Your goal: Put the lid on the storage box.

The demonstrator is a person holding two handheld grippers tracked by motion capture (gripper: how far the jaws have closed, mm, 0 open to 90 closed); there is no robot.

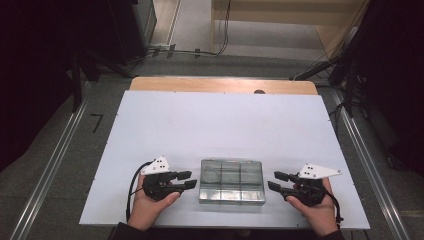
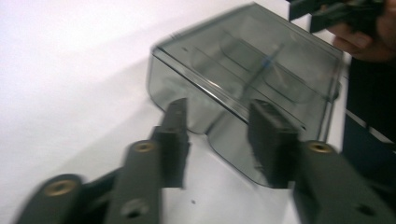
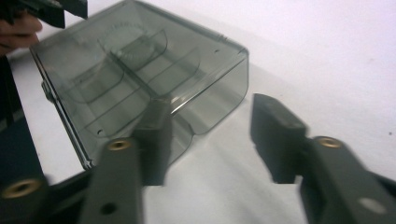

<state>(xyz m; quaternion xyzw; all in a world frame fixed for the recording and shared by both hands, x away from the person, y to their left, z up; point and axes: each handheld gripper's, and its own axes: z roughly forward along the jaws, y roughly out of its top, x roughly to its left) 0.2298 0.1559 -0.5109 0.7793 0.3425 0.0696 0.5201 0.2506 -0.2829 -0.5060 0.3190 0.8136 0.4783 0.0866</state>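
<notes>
I see a white tabletop [image 1: 220, 125] with a closed, smoky clear plastic organizer box [image 1: 232, 181] sitting close to its near edge, about midway along it. Dividers inside split the box into compartments; I cannot tell whether anything lies in them. Nothing else sits on the tabletop, so nothing blocks either side of the box.

My left gripper [image 1: 184, 180] lies just beside the box's left side, pointing level toward it, held in a hand that comes in from the near edge. Its jaws are spread, with nothing between them. In the left gripper view, the box's rounded corner lies just beyond the jaw tips.

My right gripper [image 1: 276, 180] mirrors it off the box's right side, also level, jaws parted around nothing.

The far half of the tabletop is bare. Beyond the far edge I see a strip of wood [image 1: 222, 85], then floor with cables [image 1: 190, 51].
</notes>
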